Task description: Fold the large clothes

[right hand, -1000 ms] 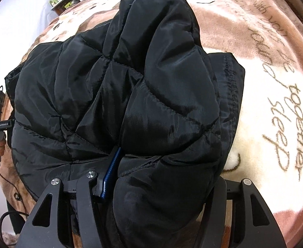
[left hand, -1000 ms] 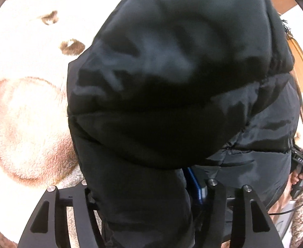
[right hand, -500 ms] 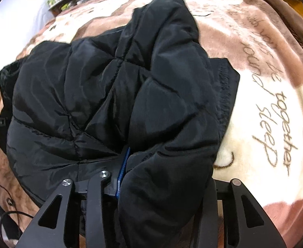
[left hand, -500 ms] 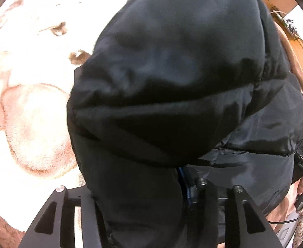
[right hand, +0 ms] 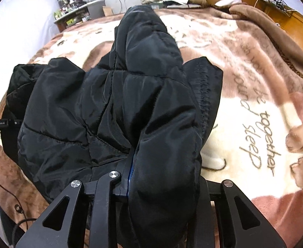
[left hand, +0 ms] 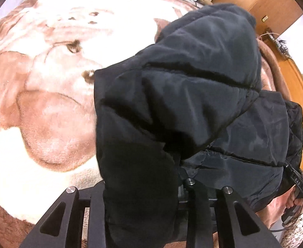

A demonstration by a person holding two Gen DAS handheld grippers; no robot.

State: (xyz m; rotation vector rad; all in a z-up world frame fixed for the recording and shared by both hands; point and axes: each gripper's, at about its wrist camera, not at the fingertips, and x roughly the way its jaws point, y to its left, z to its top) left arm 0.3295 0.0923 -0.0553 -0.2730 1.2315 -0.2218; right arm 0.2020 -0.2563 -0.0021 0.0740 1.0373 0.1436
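two grippers grip one black puffer jacket [left hand: 188, 103] over a plush brown-and-cream blanket [left hand: 48, 107]. left wrist view: the left gripper [left hand: 143, 210] has a thick fold of the jacket between its closing jaws. right wrist view: the right gripper [right hand: 161, 204], jaws also closing, pinches another fold of the jacket [right hand: 130, 107], which drapes above the lettered blanket [right hand: 254, 124].

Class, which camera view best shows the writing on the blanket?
The right wrist view: the brown script on the blanket reads "together" and "sleep". The left wrist view shows only the blanket's brown-and-cream pattern, no writing.
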